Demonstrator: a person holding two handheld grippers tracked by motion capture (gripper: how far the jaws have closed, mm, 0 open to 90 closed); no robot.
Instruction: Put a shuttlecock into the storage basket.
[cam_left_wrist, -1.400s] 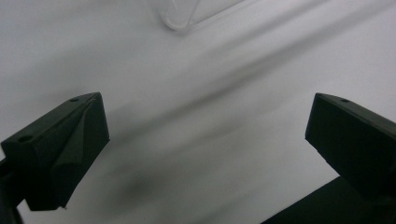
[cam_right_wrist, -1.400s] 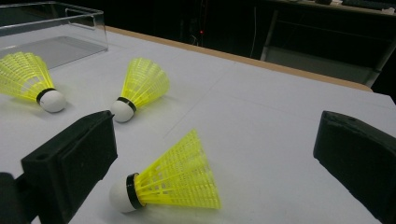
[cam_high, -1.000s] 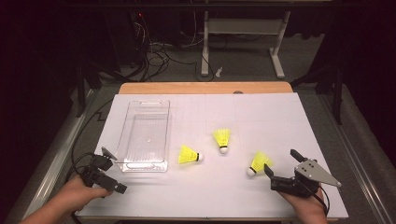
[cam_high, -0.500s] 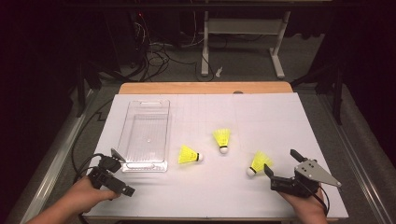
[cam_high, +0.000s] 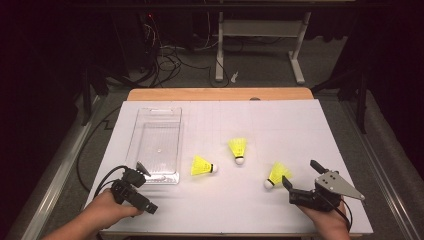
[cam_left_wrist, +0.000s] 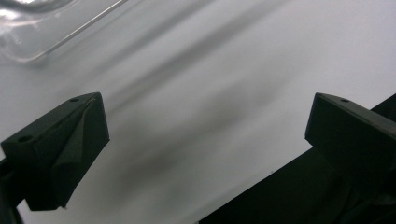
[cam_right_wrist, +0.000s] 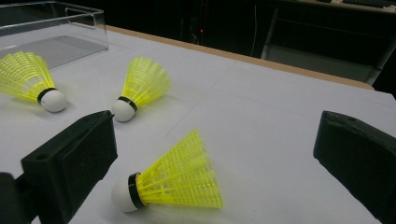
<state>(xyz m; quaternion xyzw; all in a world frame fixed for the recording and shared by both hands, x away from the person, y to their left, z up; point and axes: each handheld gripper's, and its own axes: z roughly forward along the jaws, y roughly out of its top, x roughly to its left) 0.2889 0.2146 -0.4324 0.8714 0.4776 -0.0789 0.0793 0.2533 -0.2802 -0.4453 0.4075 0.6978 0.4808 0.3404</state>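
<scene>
Two black jaws of the right gripper (cam_right_wrist: 215, 154) are spread wide, and nothing is pinched. A yellow shuttlecock (cam_right_wrist: 173, 179) is seen lying on its side just in front of them, near the table's front edge. The left gripper (cam_left_wrist: 201, 140) is also held wide open over bare white table (cam_high: 280, 120), beside the clear box (cam_high: 156, 145). Two more shuttlecocks (cam_high: 202, 166) (cam_high: 238, 149) are laid between the box and the first one.
</scene>
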